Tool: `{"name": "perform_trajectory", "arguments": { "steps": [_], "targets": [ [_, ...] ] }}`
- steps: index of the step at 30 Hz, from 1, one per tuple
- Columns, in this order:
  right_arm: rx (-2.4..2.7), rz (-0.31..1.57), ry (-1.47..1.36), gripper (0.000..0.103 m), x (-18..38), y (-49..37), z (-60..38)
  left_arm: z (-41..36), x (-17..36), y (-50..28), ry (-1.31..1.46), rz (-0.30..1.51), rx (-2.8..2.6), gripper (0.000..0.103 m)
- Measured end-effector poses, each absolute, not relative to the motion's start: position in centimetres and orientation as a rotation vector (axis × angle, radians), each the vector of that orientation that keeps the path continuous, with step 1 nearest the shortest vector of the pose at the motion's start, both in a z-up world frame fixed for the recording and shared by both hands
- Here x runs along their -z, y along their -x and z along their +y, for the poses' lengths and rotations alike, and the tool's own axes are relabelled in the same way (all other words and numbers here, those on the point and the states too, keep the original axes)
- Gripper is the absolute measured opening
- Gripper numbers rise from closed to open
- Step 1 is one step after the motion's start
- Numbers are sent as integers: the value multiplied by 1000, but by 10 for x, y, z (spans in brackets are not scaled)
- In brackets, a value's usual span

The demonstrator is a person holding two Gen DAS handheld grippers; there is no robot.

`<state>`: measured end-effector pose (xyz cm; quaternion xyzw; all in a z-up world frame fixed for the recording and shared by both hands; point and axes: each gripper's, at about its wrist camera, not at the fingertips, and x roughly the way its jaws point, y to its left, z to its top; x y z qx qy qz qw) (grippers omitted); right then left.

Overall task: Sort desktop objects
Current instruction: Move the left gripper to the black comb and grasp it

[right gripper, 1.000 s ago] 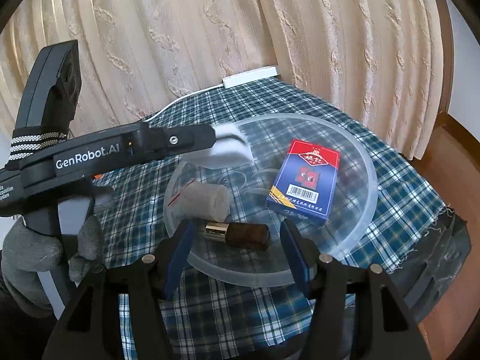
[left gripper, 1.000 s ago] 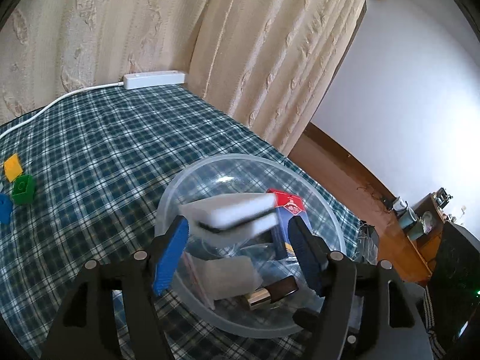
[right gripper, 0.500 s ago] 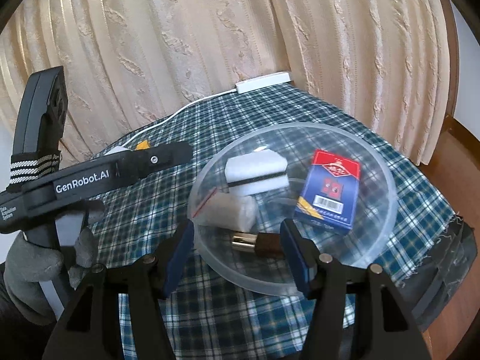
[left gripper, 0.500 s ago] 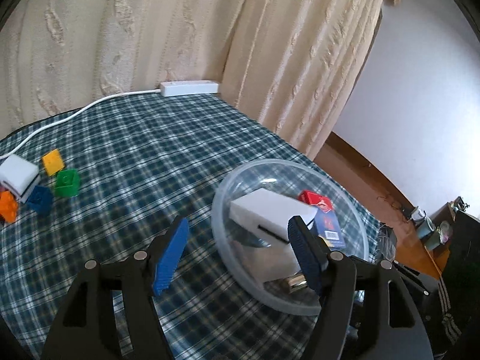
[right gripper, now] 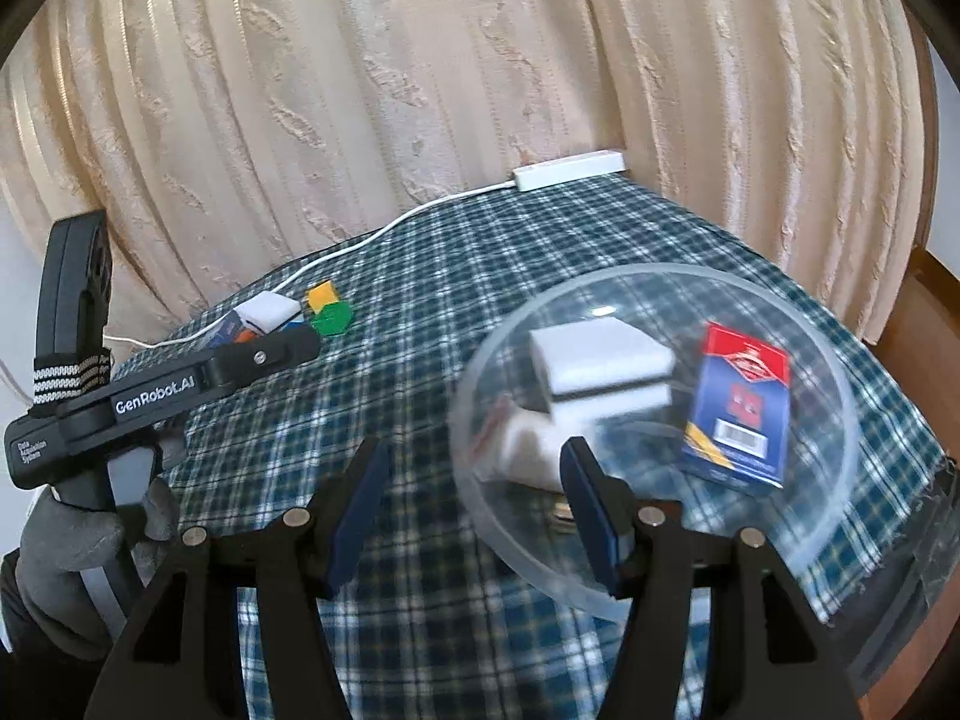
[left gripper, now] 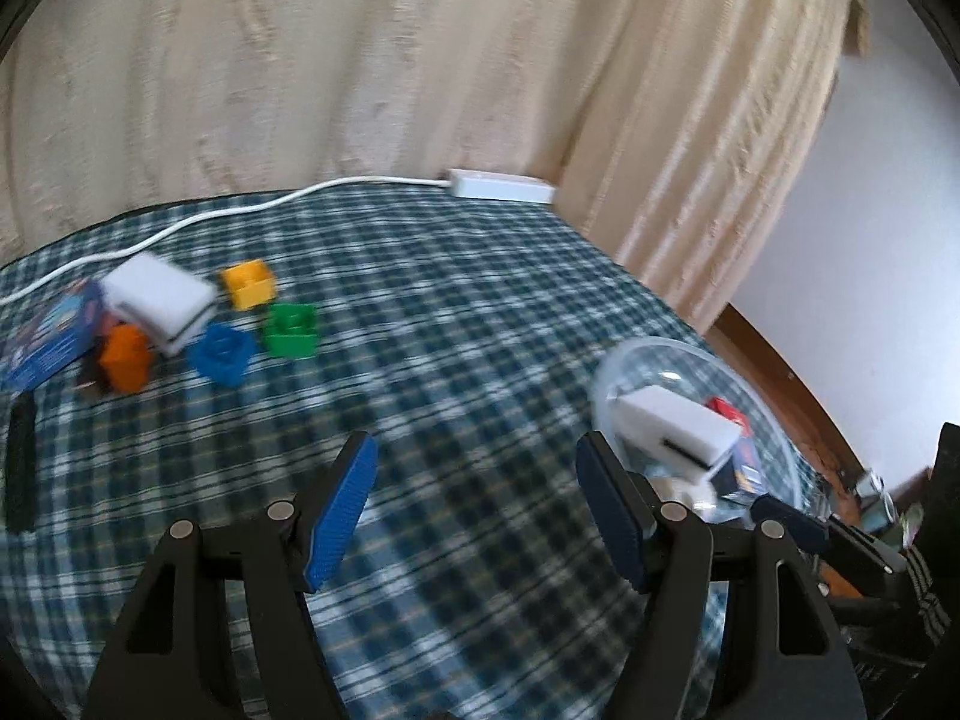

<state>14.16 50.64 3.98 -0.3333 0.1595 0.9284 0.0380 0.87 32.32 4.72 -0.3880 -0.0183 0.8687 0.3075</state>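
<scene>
Both tongs, left (left gripper: 474, 498) and right (right gripper: 474, 495), agape, empty, over plaid tablecloth (left gripper: 480, 330); beige curtain (right gripper: 420, 90) behind.

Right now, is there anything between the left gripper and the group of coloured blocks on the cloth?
Nothing visible stands in the way. The left gripper is open and empty, and only bare checked tablecloth lies between it and the blue block and green block. The clear bowl sits off to its right.

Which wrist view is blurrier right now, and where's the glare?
Left wrist: heavy motion smear across the toy blocks and checked cloth; its claw stays sharp. Right wrist: milder blur, with a glare spot on the clear bowl.
</scene>
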Motion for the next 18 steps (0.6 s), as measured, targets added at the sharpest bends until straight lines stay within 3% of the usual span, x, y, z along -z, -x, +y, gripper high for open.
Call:
{"name": "perform_trajectory", "arguments": {
  "steps": [12, 18],
  "targets": [
    [-2772, 597, 1080, 65, -19, -87, 525, 227, -35, 13, 1083, -164, -2475, 72],
    [-2813, 466, 1071, 65, -32, -84, 495, 169, -23, 38, 1122, -220, -2626, 72]
  ]
}}
